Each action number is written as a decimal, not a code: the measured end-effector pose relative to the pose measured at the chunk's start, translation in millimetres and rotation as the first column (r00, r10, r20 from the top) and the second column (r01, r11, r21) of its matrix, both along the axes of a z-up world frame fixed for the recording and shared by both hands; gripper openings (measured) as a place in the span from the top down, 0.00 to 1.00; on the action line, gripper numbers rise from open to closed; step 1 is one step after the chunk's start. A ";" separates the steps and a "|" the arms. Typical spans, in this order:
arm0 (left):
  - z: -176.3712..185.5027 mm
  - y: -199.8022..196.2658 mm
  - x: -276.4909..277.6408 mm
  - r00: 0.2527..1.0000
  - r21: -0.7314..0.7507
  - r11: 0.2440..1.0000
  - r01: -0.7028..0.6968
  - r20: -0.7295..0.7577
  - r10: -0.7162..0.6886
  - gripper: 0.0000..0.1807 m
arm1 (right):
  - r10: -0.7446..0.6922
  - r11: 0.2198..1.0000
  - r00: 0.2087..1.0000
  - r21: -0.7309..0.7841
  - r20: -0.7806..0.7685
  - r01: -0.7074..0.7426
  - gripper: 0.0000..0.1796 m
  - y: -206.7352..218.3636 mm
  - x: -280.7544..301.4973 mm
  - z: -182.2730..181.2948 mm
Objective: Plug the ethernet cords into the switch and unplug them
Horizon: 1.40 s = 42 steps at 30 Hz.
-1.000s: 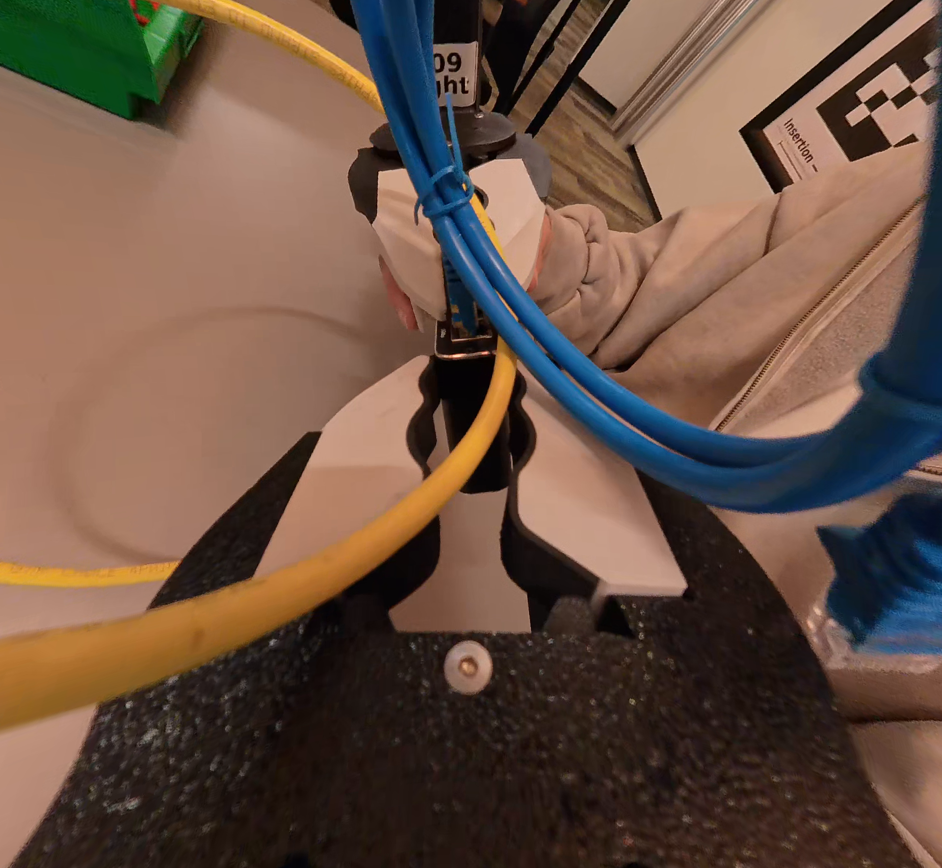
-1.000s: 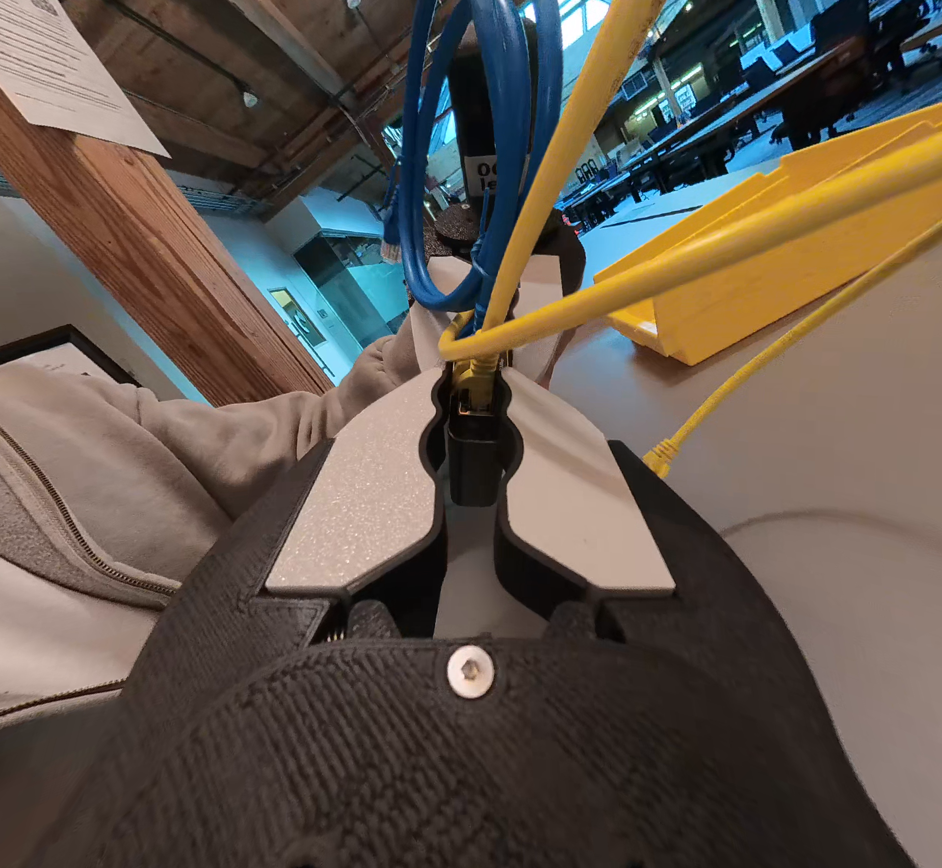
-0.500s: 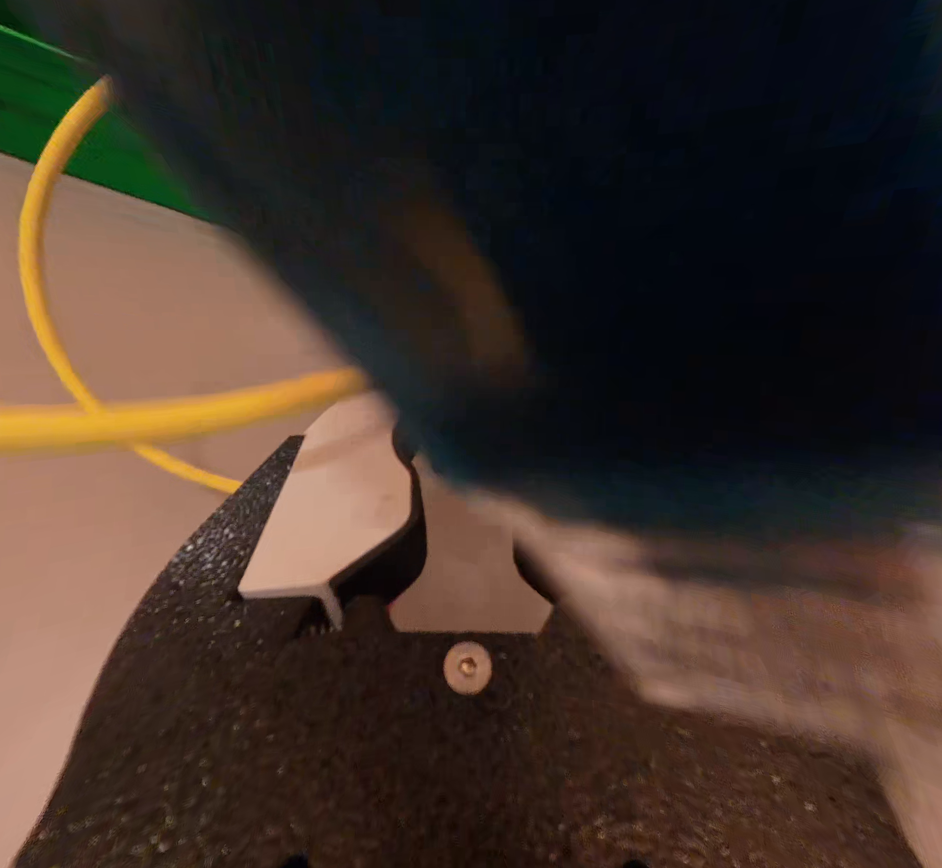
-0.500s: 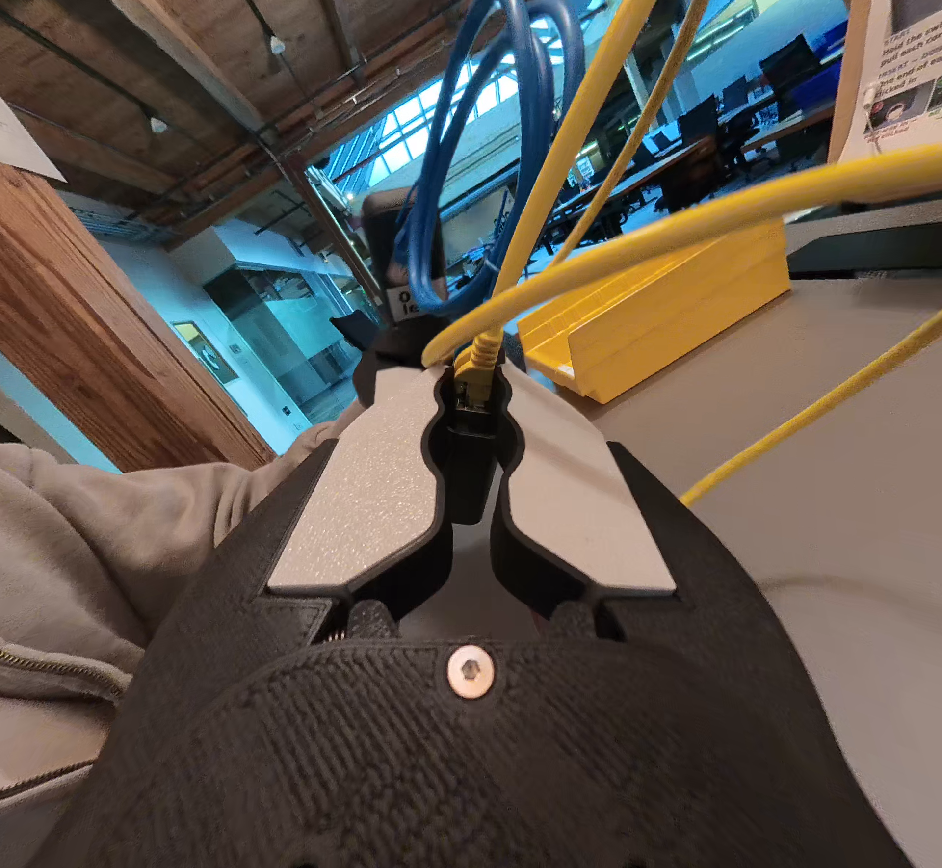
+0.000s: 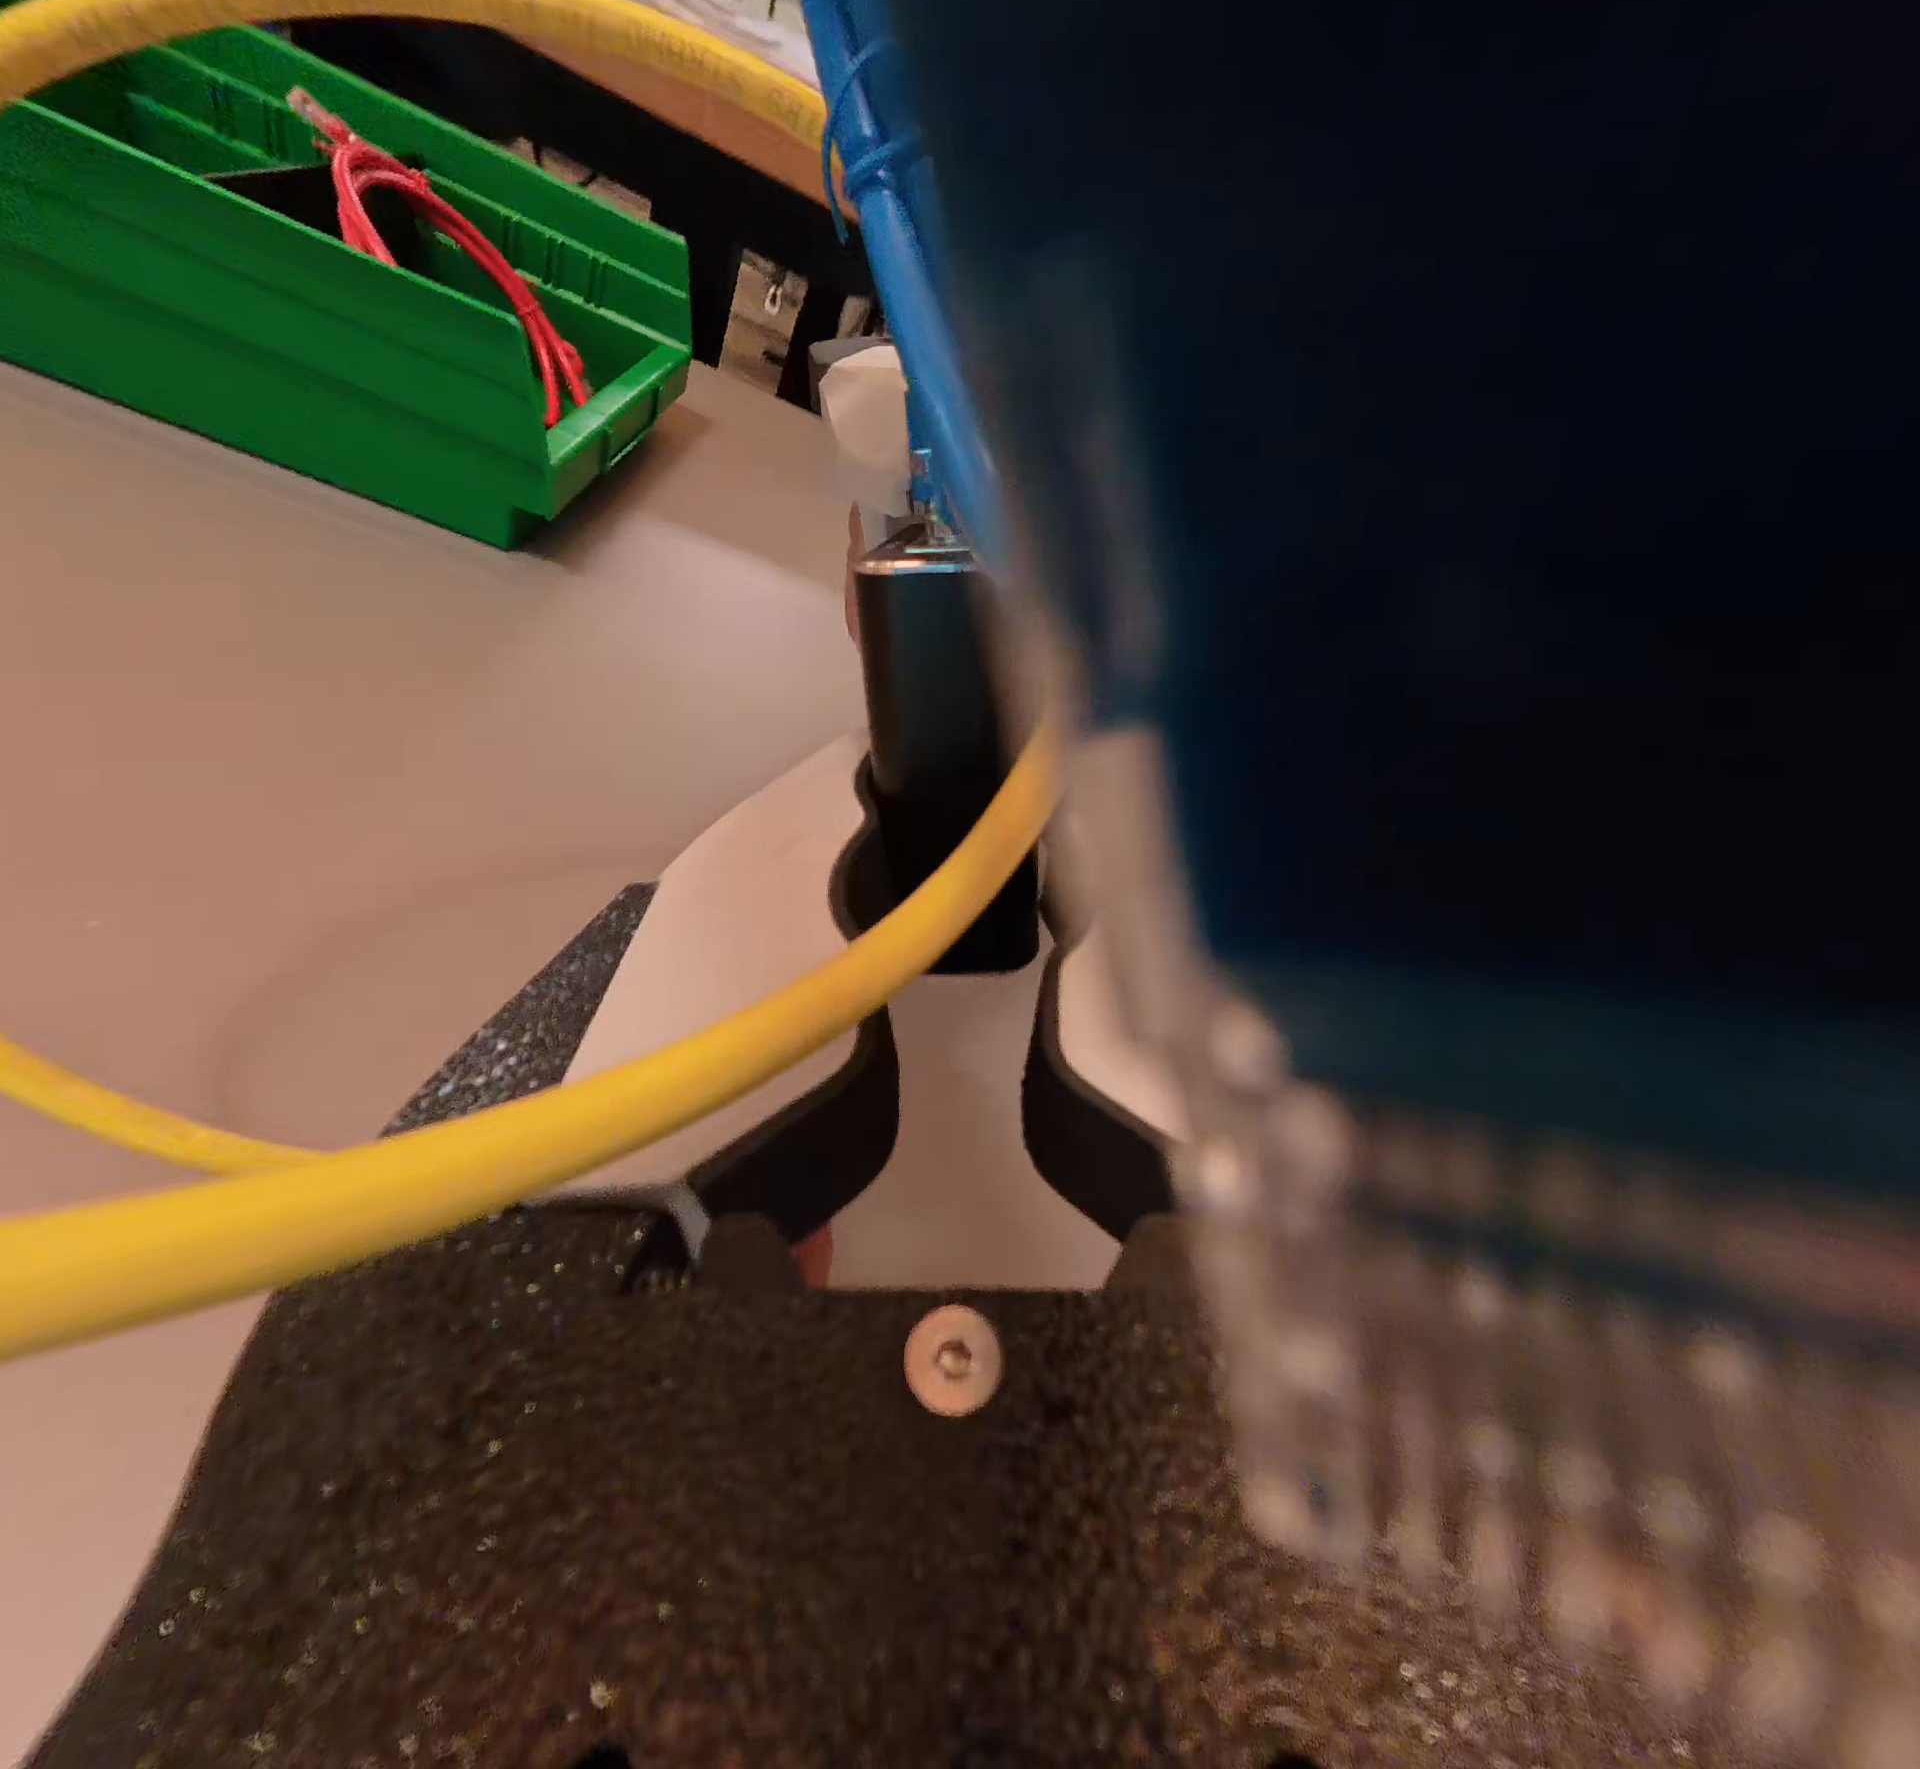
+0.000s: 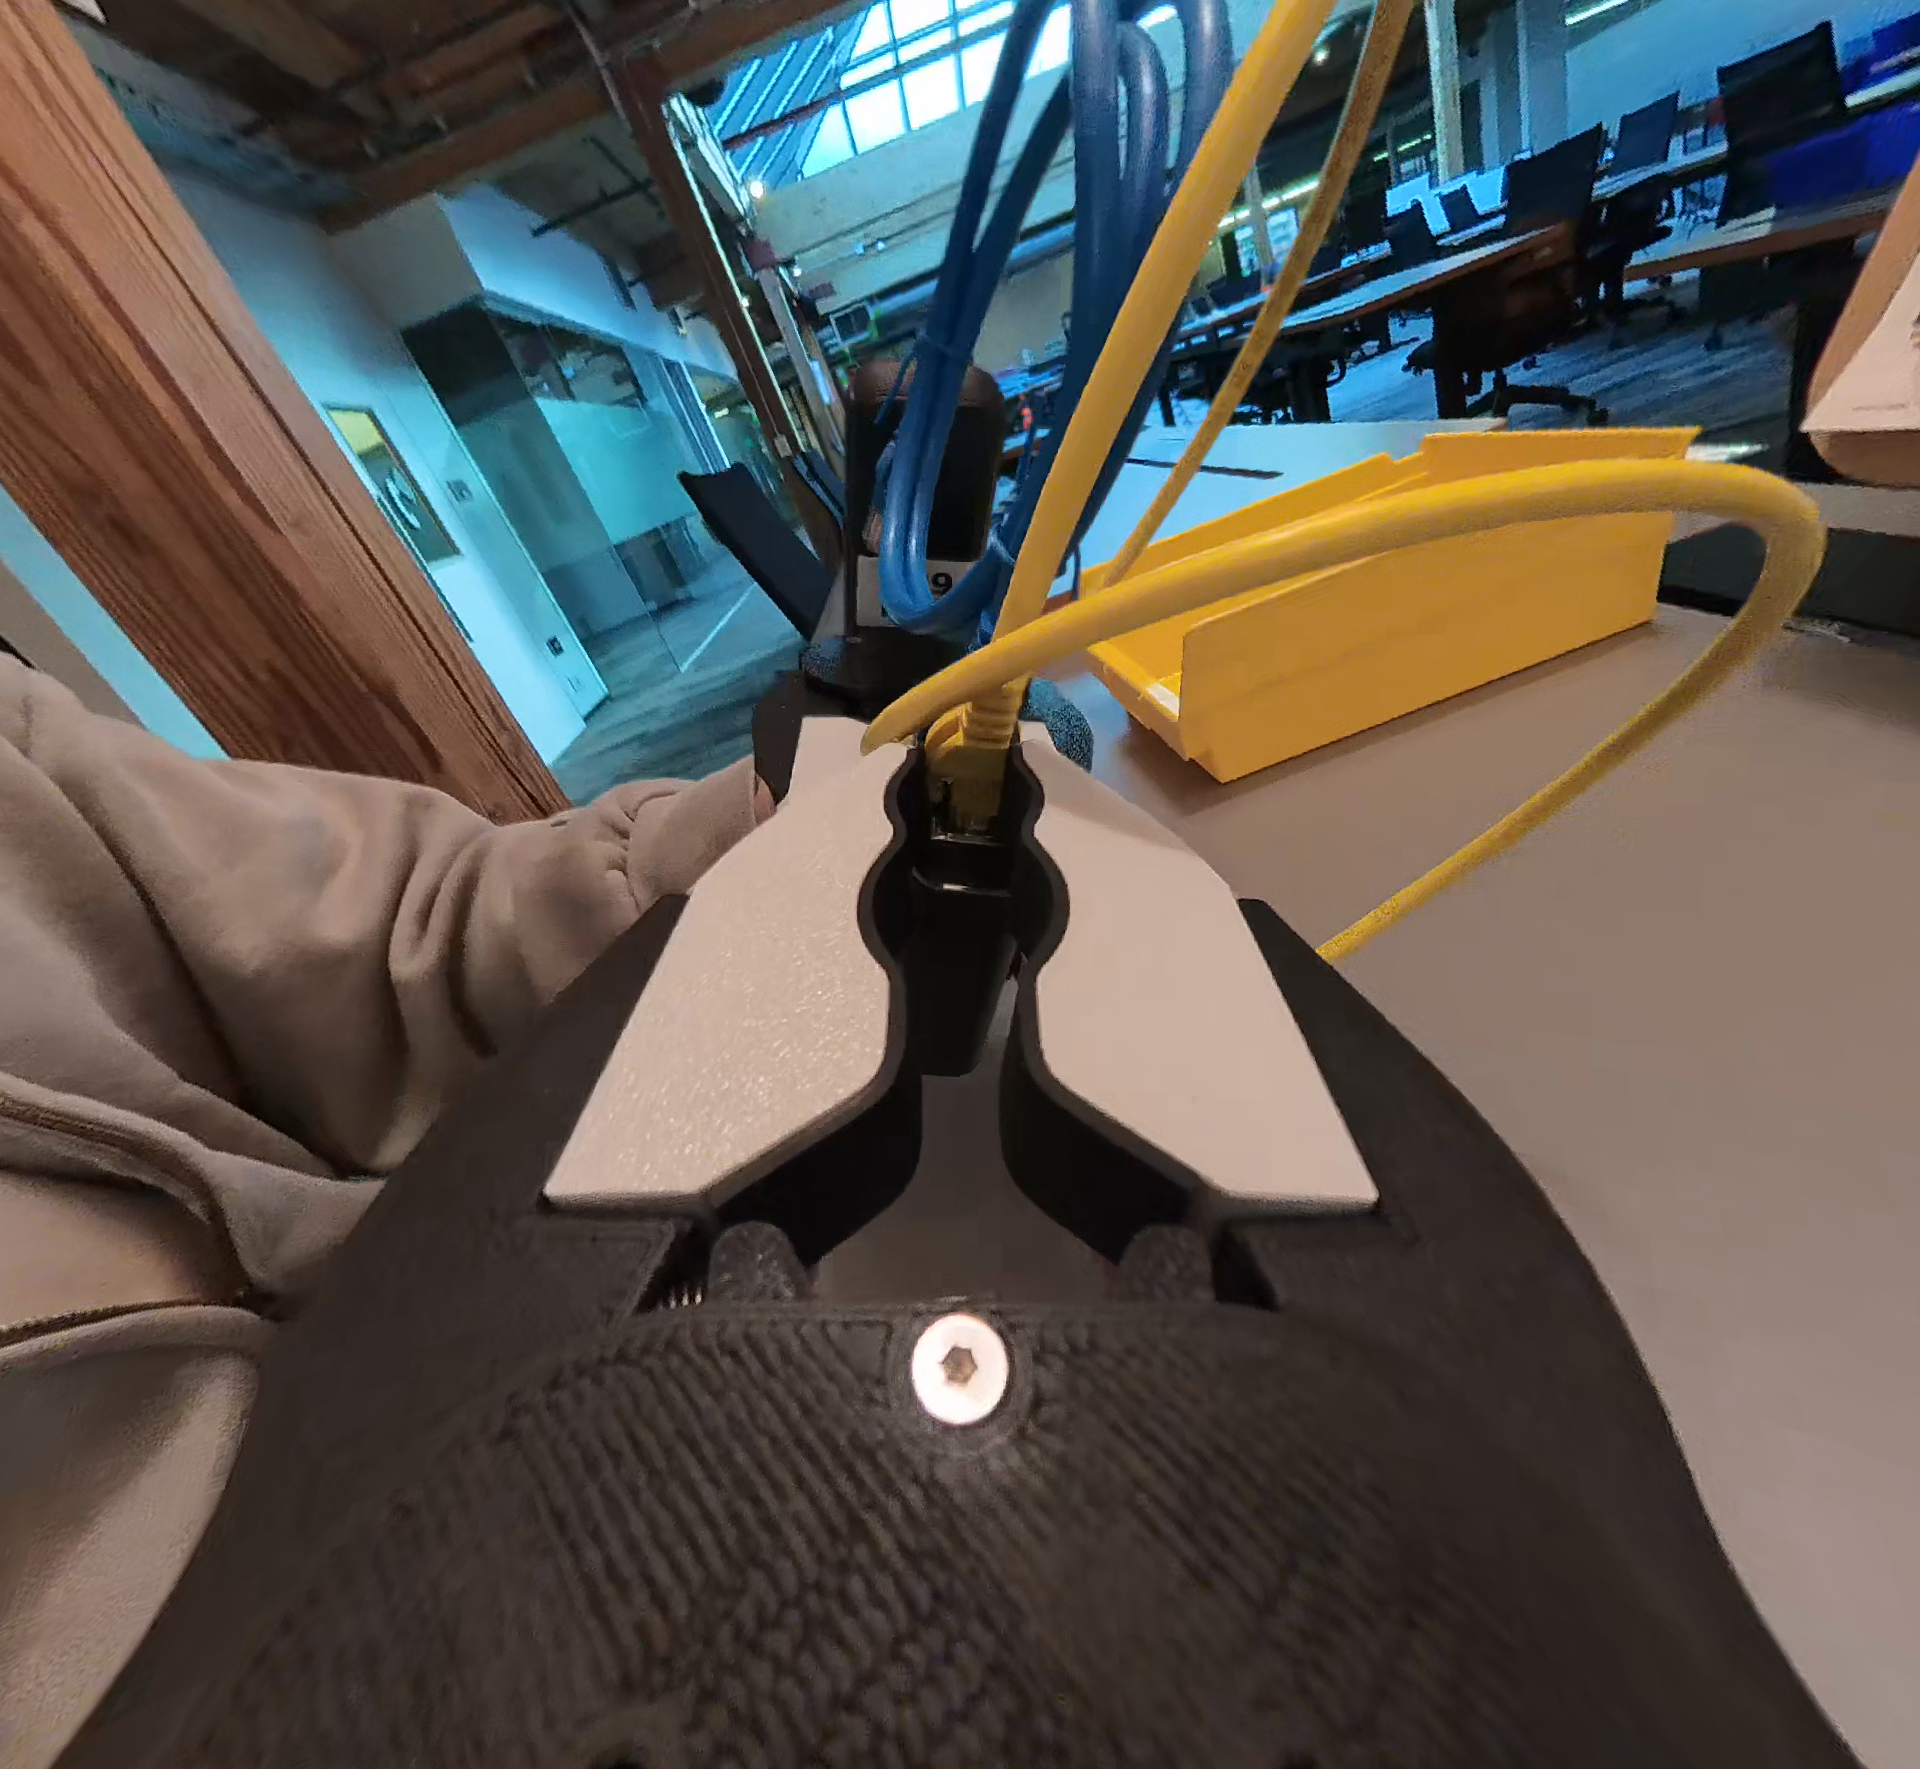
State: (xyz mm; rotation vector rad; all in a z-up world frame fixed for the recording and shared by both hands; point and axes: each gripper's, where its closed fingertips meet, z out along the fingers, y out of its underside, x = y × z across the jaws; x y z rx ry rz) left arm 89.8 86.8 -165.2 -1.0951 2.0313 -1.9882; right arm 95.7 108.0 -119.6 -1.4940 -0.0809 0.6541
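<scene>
Counter (image 6: 1558,940) grey, carries a yellow bin (image 6: 1382,597) on the right wrist view and a green bin (image 5: 312,348) on the left one; red cord (image 5: 457,244) lies coiled in the green bin; person's beige sleeve (image 6: 312,940) reaches in beside the right gripper; blurred dark blue mass fills the right side of the left view, can't tell what it is. Yellow ethernet cord (image 6: 1351,524) loops wide over the counter; blue ethernet cord (image 6: 1060,265) bundled in loops, zip-tied. Right gripper (image 6: 961,888) fingers clamped on the black switch (image 6: 961,950); yellow plug (image 6: 971,774) seated in its end. Left gripper (image 5: 935,888) fingers clamped on the same black body (image 5: 925,680); blue plug (image 5: 925,514) at its metal-rimmed far end.
</scene>
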 end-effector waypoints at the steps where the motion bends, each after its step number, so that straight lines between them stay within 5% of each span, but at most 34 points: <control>1: 1.1 0.0 -1.8 1.000 -0.024 1.000 0.005 0.012 -0.005 0.86 | -0.001 1.000 1.000 -0.001 0.022 0.001 0.92 0.9 -2.2 0.6; 12: 13.8 22.7 8.2 0.986 0.014 0.998 -0.054 0.156 0.051 0.86 | 0.098 0.990 0.990 -0.108 0.097 -0.087 0.92 22.2 2.6 13.5; 22: 76.1 74.5 71.9 0.920 0.044 0.990 -0.135 0.375 0.109 0.86 | 0.053 0.994 0.978 0.084 0.203 -0.072 0.92 71.5 57.2 79.1; 33: 59.4 96.9 117.1 0.940 0.011 0.993 -0.114 0.325 0.105 0.86 | 0.031 0.999 0.976 0.035 0.215 -0.040 0.92 95.6 104.7 61.2; 38: 54.4 106.1 119.6 0.932 0.095 0.979 -0.180 0.334 0.139 0.86 | 0.085 0.995 0.995 0.048 0.050 -0.087 0.93 100.6 107.6 58.7; 42: 54.7 104.0 113.1 0.968 -0.054 0.996 -0.068 0.236 0.079 0.86 | 0.014 1.000 0.985 0.023 0.172 -0.018 0.93 104.0 106.4 55.0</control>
